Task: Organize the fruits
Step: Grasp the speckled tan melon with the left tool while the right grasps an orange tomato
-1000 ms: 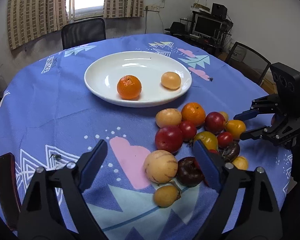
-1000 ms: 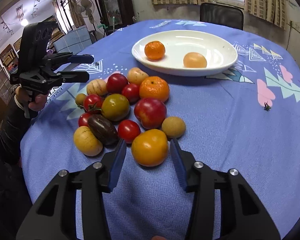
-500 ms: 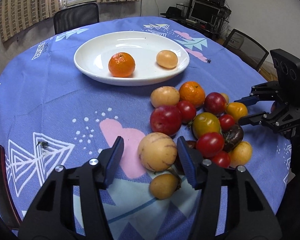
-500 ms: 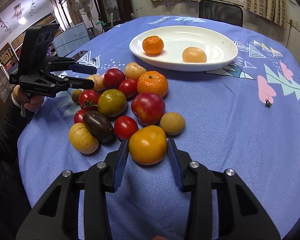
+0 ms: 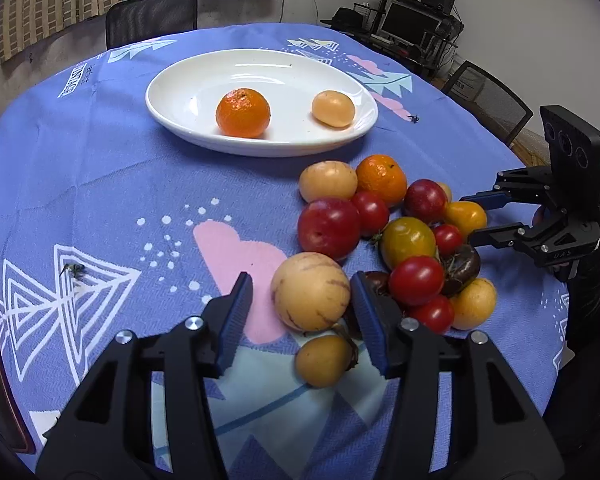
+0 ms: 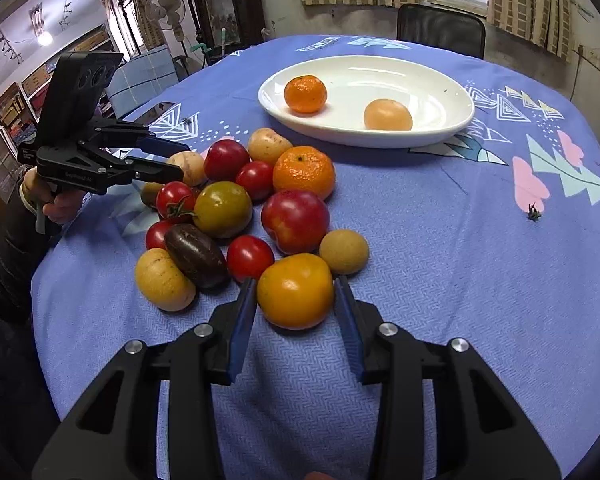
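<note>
A white plate at the far side holds a mandarin and a pale yellow fruit. A pile of tomatoes, plums and yellow fruits lies nearer me. My left gripper is open around a pale striped melon; the right pad touches it and a gap shows at the left pad. In the right wrist view the same gripper reaches into the pile's far left. My right gripper is shut on an orange tomato that rests on the cloth, a pad on each side.
A blue patterned cloth covers the round table. A small brown fruit lies under my left gripper, and a dark purple tomato sits beside the orange one. Black chairs stand at the far edge. A person's hand holds the left gripper.
My left gripper has moved forward and narrowed around the striped melon. My right gripper has advanced until its pads meet the orange tomato.
</note>
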